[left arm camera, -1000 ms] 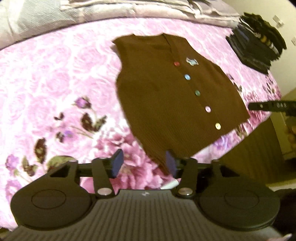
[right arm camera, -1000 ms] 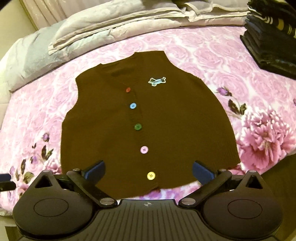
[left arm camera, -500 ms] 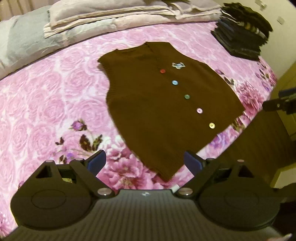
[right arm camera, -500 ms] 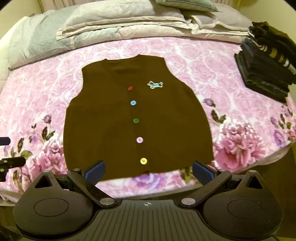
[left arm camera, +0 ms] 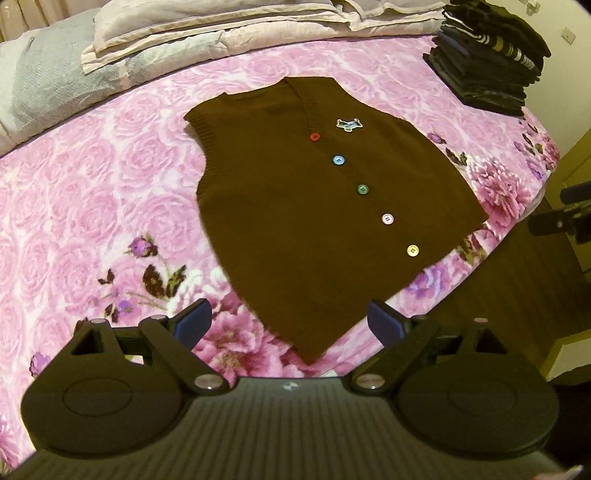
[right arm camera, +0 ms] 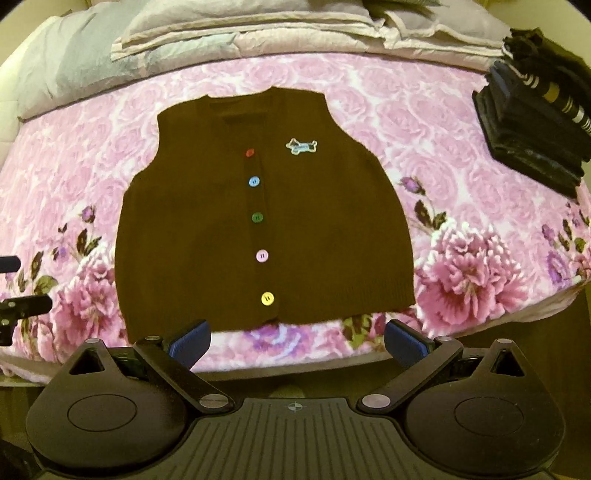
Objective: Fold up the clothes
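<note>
Right wrist view shows the brown knit vest (right arm camera: pixel 325 236) lying flat on the pink floral bed (right arm camera: pixel 461 122), neck toward the pillows (right arm camera: pixel 240 26), hem toward the near edge. Both the left hand-held gripper (left arm camera: pixel 290 323) and right hand-held gripper (right arm camera: pixel 295 341) are wide open, holding nothing, near the hem.

Home bedroom: floral bedspread (right arm camera: pixel 424 122), folded duvet (right arm camera: pixel 240 26), stacked clothes (right arm camera: pixel 535 136).

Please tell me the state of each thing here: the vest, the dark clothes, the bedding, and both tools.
Brown vest: spread flat, buttoned, unfolded.
Dark clothes: folded, stacked.
Grey bedding: folded, at the far side.
Left tool: open, empty.
Right tool: open, empty.
</note>
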